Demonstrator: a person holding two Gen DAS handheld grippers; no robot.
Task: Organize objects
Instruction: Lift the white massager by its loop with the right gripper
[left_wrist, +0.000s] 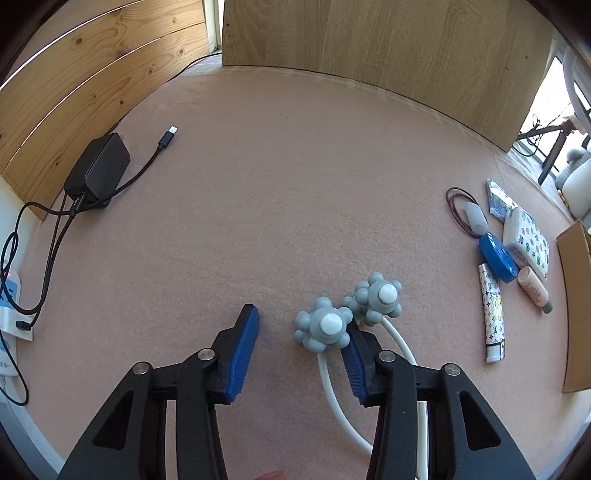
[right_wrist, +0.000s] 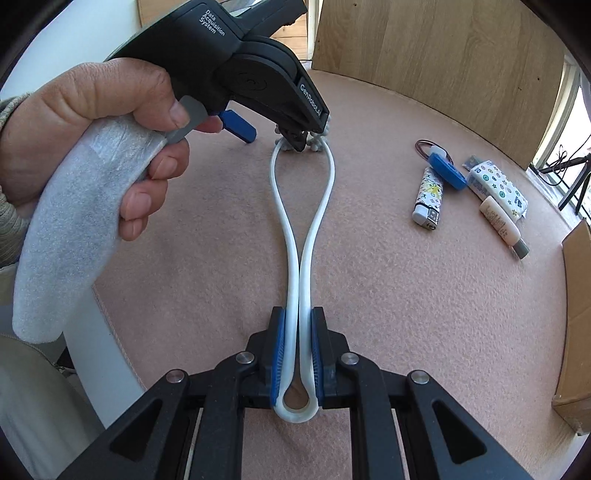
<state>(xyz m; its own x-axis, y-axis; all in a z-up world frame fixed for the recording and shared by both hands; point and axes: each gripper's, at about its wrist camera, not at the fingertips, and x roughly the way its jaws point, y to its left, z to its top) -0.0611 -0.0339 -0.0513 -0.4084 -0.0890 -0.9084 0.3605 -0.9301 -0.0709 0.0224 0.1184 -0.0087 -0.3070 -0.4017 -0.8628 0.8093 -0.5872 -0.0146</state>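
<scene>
A massager with a white loop handle (right_wrist: 301, 258) and two grey knobbed balls (left_wrist: 327, 328) (left_wrist: 380, 295) lies over the pink felt table (left_wrist: 295, 184). My right gripper (right_wrist: 298, 318) is shut on the bent end of the loop, squeezing both strands together. My left gripper (left_wrist: 301, 321), held by a hand (right_wrist: 110, 129), hovers at the ball end with its jaws apart. The nearer ball sits against the tip of its right finger (left_wrist: 356, 354); the left pad (left_wrist: 243, 350) is clear of it. The right wrist view shows the left gripper (right_wrist: 269, 134) from the side, hiding most of the balls.
At the right lie a patterned lighter (left_wrist: 493, 314), a blue round case (left_wrist: 496, 258), a tissue pack (left_wrist: 526, 240), a small tube (left_wrist: 533, 290) and hair ties (left_wrist: 458, 206). A cardboard box (left_wrist: 576, 314) stands at the right edge. A black adapter (left_wrist: 98, 170) with cables sits far left. Wooden panels (left_wrist: 369, 55) back the table.
</scene>
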